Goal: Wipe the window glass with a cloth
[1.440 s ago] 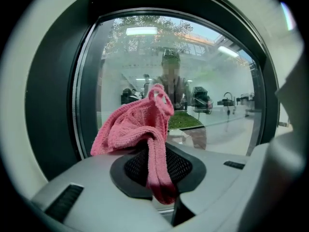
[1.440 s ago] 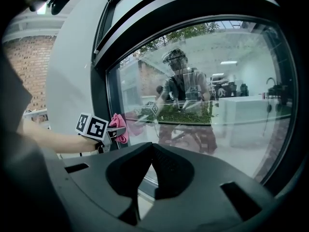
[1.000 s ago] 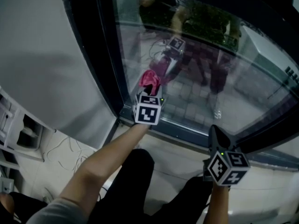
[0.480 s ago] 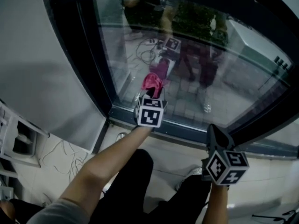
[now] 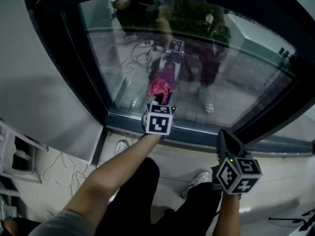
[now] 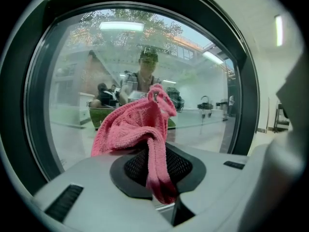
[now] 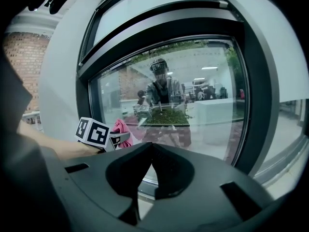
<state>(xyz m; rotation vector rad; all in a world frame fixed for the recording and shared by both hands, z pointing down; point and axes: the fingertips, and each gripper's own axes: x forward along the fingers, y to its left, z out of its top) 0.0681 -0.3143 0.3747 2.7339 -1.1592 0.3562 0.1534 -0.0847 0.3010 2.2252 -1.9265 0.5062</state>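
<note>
The window glass [image 5: 216, 77] fills the upper head view inside a dark frame [image 5: 93, 97]. A pink cloth [image 5: 160, 89] is bunched at the tip of my left gripper [image 5: 160, 100], which is shut on it and held at the lower part of the pane. In the left gripper view the cloth [image 6: 137, 124] drapes over the closed jaws of the left gripper [image 6: 157, 164], with the glass [image 6: 72, 124] just beyond. My right gripper [image 5: 227, 137] hangs lower right, off the glass, shut and holding nothing. Seen from the right gripper view, the right gripper [image 7: 152, 148] points at the glass [image 7: 207, 100], with the cloth [image 7: 120, 127] at left.
A grey wall [image 5: 34, 68] borders the window on the left. A pale sill [image 5: 187, 154] runs below the frame. Loose cables [image 5: 61, 163] and a white shelf unit [image 5: 17, 154] are on the floor at left. The person's legs and shoes [image 5: 197, 180] stand below.
The head view has swung, so the window's left corner sits farther left. The left gripper with the cloth is now farther from that corner. The right gripper has hardly moved.
</note>
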